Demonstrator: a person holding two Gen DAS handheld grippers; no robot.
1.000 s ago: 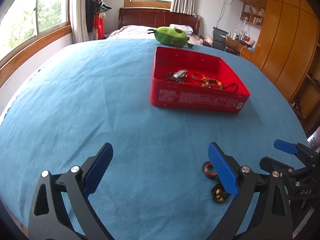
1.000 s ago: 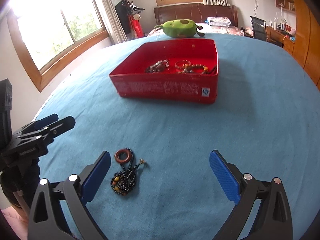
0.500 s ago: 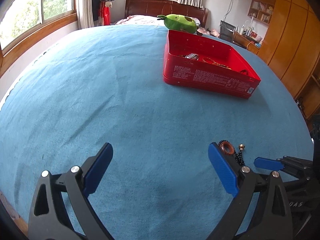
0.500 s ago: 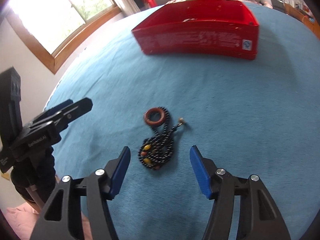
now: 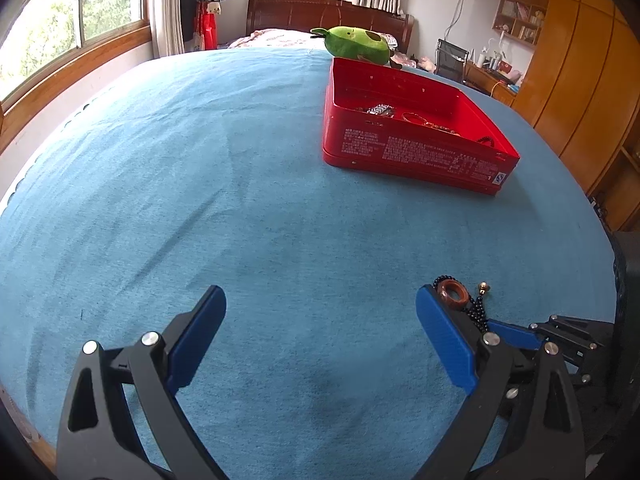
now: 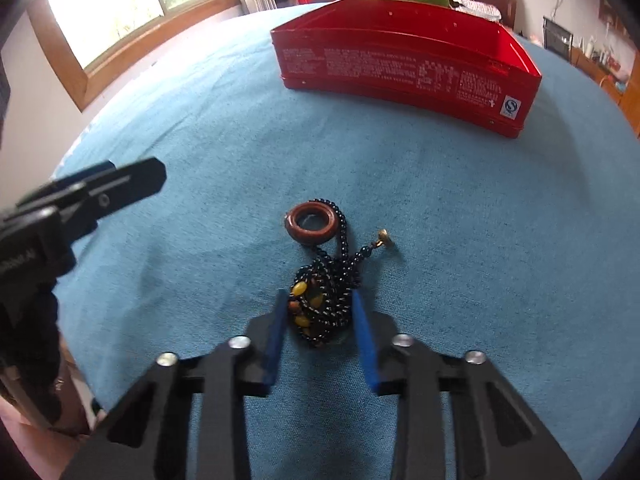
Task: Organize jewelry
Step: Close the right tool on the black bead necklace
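Beads of a black necklace [image 6: 328,300] lie heaped on the blue cloth-covered table [image 6: 440,240], strung with a few yellow and orange oval beads and a brown ring-shaped pendant [image 6: 310,222] at the far end of the heap. A small brass-coloured clasp [image 6: 383,234] sticks out on a short strand to the right of the ring. The right gripper [image 6: 320,308], black with blue finger pads, points down at the near part of the heap, and its jaws are closing with the bunched beads between them. The pads stand just beside the beads on either side; whether they already press on them cannot be told.

Farther back and to the right on the table stands a red rectangular tin box [image 6: 400,60] with white printing on its near wall. In the left wrist view, several bracelets and beaded pieces [image 5: 416,118] lie inside it. A green plush toy [image 5: 356,44] sits behind the box at the far edge.

The left gripper [image 5: 320,320] hovers over bare cloth to the left of the necklace, its jaws spread wide with nothing between them. In its view the ring pendant and clasp show just past its right finger.
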